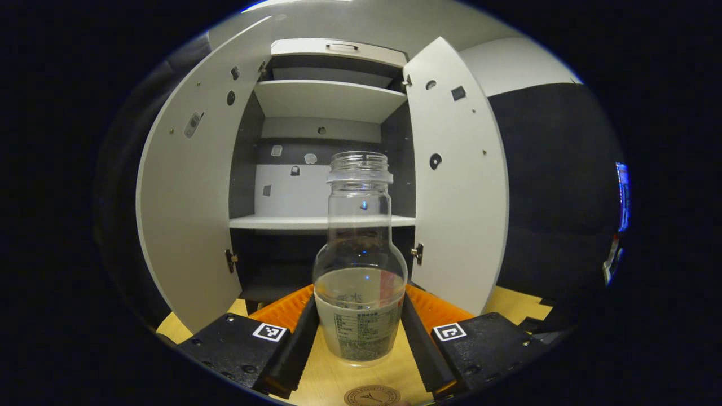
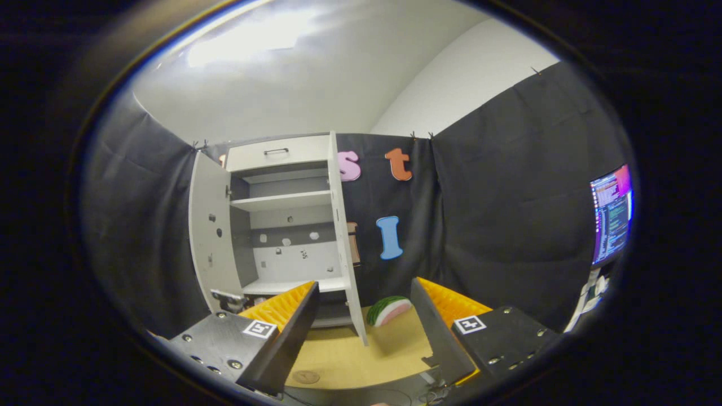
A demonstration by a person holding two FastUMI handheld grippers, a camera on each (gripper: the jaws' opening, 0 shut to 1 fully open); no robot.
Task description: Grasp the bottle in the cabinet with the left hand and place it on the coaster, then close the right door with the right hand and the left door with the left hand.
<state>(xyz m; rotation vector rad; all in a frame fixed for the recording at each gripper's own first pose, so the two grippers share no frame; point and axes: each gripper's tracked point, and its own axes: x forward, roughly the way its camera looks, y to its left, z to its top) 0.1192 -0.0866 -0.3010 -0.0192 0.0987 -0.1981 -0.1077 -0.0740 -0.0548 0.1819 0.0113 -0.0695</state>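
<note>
Left gripper: left gripper (image 1: 359, 330) at the bottom of the left gripper view, both fingers pressed against the lower body of the bottle, one on each side.
Bottle: clear glass bottle (image 1: 360, 265) with a wide threaded mouth, no cap, a printed label on its lower part; upright between the fingers, in front of the cabinet and out of it, its base over the light wooden tabletop (image 1: 327, 380).
Coaster: round brown coaster (image 1: 371, 396) on the tabletop at the lower edge of the left gripper view, nearer than the bottle; whether the bottle touches the table cannot be told.
Right gripper: right gripper (image 2: 365, 332) with fingers spread wide, nothing between them, over the tabletop.
Watermelon: watermelon slice toy (image 2: 389, 310) lying on the table beside the right door.
Doors: white left door (image 1: 192, 208) and white right door (image 1: 457, 186) both swung open.
Cabinet: white cabinet (image 1: 327, 101) with grey interior, shelves bare, a drawer with a handle at the top.
Monitor: lit monitor (image 2: 612, 214) far right against the black cloth.
</note>
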